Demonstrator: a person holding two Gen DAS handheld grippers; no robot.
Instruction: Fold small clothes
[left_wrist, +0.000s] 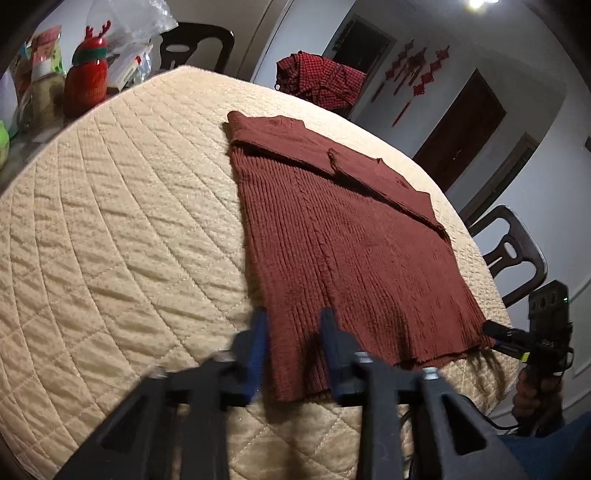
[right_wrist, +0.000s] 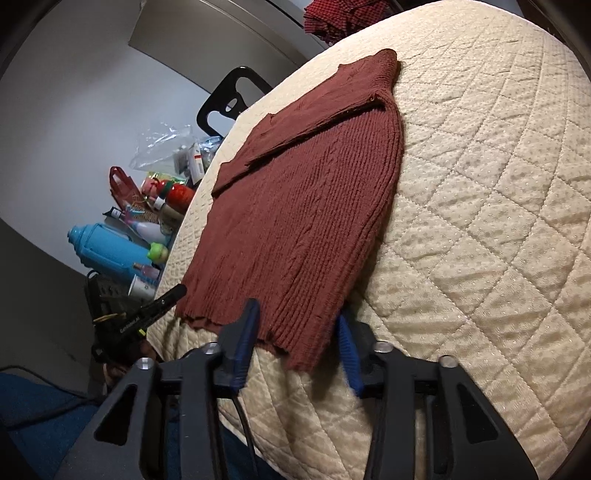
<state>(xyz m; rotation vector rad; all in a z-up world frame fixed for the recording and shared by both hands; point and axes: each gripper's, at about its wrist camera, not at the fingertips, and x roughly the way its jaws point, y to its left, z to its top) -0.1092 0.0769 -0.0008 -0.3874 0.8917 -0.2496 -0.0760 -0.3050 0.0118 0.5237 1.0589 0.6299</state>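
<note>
Nearest each camera, at the bench's front edge, the blue-padded jaws of both grippers stand apart and hold nothing, each pair straddling a bottom corner of the sweater (left_wrist: 347, 236): the left gripper (left_wrist: 293, 325) frames the hem's left corner, the right gripper (right_wrist: 297, 325) frames the right corner, where the hem laps slightly over the edge. Both sit about equally close to the cloth, so neither has the advantage; the hem runs crosswise between them and the garment's long axis runs straight away from the jaws toward the collar. I judge the coming move to be a pinch at both corners and a carry forward along that axis. Flat on the cream quilted cover (left_wrist: 110, 221), the sweater is a rust-brown ribbed knit, soft and limp, its ribs running lengthwise; further up, the sleeves lie already folded across the chest as a smoother band. Beyond it, a red checked garment (left_wrist: 317, 79) sits heaped at the far rim, with bottles and bags off to the left side.
</note>
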